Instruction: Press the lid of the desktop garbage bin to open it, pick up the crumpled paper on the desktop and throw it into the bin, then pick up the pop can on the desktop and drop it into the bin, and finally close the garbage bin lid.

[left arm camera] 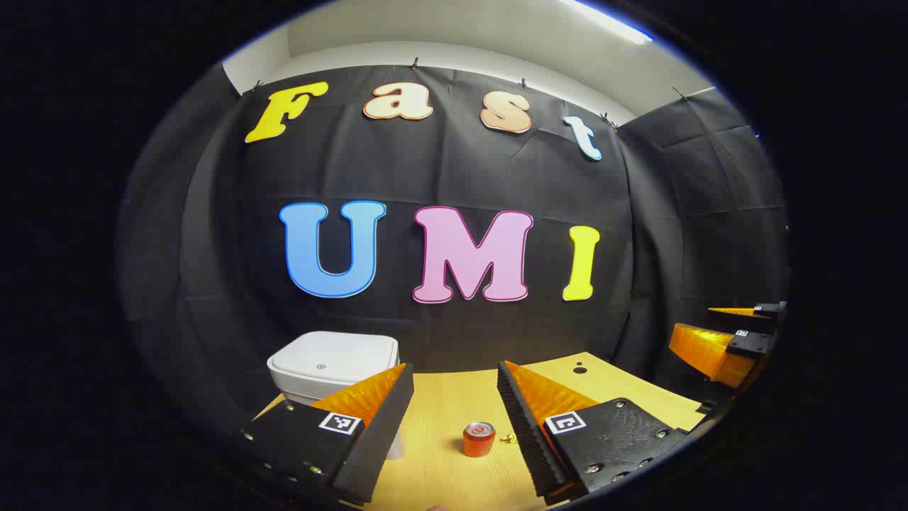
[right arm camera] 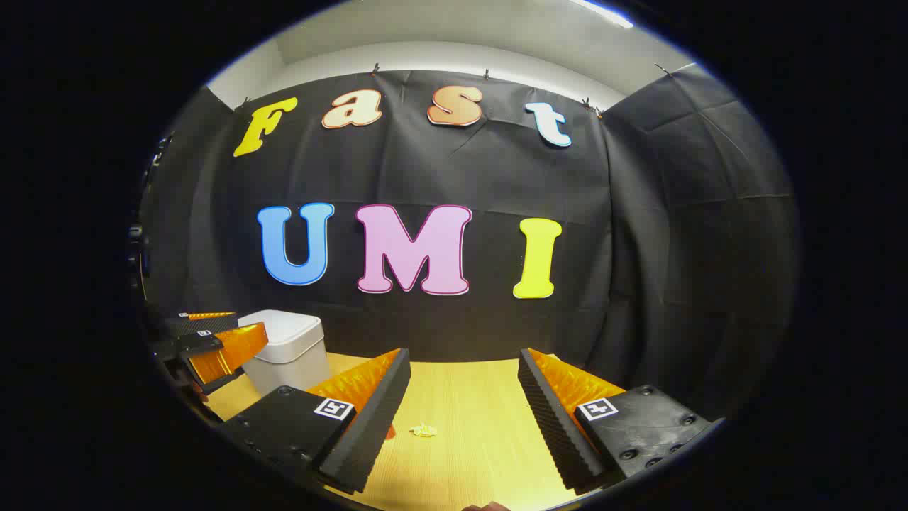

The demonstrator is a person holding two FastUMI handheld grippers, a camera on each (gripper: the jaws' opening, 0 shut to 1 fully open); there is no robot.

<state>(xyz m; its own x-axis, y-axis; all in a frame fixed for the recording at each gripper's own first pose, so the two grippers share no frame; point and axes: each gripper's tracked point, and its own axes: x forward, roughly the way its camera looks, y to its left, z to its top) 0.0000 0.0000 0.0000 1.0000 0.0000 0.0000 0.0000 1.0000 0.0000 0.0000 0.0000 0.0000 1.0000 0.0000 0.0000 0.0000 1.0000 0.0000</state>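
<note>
The white desktop bin (left arm camera: pixel 330 362) stands at the table's back left with its lid down. A small red pop can (left arm camera: pixel 479 438) stands upright on the wooden table (left arm camera: pixel 440 404), and the little yellowish crumpled paper (left arm camera: pixel 508 438) lies just right of it. My left gripper (left arm camera: pixel 455 367) hangs open above the table, the can showing between its fingers farther off. In the right gripper view the paper (right arm camera: pixel 423 430) lies between the open fingers of my right gripper (right arm camera: pixel 464 353). The bin (right arm camera: pixel 291 351) stands to the left there, with the left gripper (right arm camera: pixel 248 321) in front of it.
The black cloth wall closes the back and both sides of the table. A small dark hole (left arm camera: pixel 579 370) marks the tabletop near its back right. The right gripper (left arm camera: pixel 691 319) hovers open at the right edge of the left gripper view.
</note>
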